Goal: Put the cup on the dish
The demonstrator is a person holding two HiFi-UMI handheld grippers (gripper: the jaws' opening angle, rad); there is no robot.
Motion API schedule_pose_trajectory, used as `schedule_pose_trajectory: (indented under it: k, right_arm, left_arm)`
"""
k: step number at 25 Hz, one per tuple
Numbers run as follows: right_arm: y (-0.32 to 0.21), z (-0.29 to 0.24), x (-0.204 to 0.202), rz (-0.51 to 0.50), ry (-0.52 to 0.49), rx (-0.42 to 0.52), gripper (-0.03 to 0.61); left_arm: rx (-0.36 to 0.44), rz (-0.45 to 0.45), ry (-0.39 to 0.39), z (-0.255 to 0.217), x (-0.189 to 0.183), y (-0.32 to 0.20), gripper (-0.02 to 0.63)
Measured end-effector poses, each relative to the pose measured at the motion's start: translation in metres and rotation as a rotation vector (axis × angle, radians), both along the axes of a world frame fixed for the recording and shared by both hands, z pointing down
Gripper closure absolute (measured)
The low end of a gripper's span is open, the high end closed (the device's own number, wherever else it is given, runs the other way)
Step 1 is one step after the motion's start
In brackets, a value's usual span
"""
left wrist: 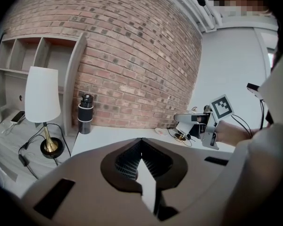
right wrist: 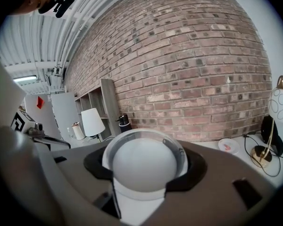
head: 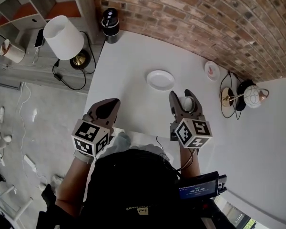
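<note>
Head view, looking steeply down: a wall of rough red-brown brick [head: 195, 13] curves across the edge from 12 to 2 o'clock. Below it lies a smooth, matte white surface [head: 128, 61] with a straight near edge.

At 10 o'clock, off the surface, stands a table lamp [head: 63, 37] with a white tapered shade and a shiny brass base. A black cylinder [head: 110, 25] stands upright on the far corner of the surface at 11 o'clock.

The left gripper [head: 115, 102], grey-brown with a marker cube, hovers at 7 o'clock over the near edge. Its ribbed dark jaws are together at the tips and carry nothing.

The right gripper [head: 182, 94] sits at 5 o'clock. Its jaws are clamped on the cup [head: 188, 103], one on each side. The cup is smooth, white and round, with its mouth facing up. I cannot tell what, if anything, is inside it.

The dish [head: 160, 79] is a shallow, round white saucer, lying flat and bare near the middle of the surface. The cup is at 5 o'clock of the dish, near it but apart.

A smaller round plate [head: 211, 70] with red marks lies at 2 o'clock, close to the wall.
</note>
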State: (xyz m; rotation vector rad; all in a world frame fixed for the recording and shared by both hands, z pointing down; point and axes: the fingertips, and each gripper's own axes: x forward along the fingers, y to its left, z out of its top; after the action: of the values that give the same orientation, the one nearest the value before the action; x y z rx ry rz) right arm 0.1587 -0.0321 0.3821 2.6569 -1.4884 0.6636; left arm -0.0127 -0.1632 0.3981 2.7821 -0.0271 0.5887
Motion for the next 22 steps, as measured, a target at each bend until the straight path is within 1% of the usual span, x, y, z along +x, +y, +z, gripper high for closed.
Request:
schedule_pose_trajectory:
  k: [4,9,14,22]
  right_arm:
    - [-0.013,0.006,0.003,0.006,-0.007,-0.009,0.316]
    - [-0.021,0.012,0.006,-0.018,-0.015,-0.021,0.316]
    - [-0.03,0.018,0.014,-0.062,-0.029,-0.017,0.316]
    - [-0.048,0.028,0.03,-0.162,-0.023,-0.036,0.318]
  left_arm:
    - [0.006,-0.038,-0.013,0.003,-0.01,-0.022,0.609]
    - [0.01,-0.082,-0.038,0.005,-0.021,-0.029,0.609]
    - [0.018,-0.142,-0.051,0.003,-0.027,-0.027,0.609]
    - [0.022,-0.258,-0.062,-0.001,-0.033,-0.019,0.609]
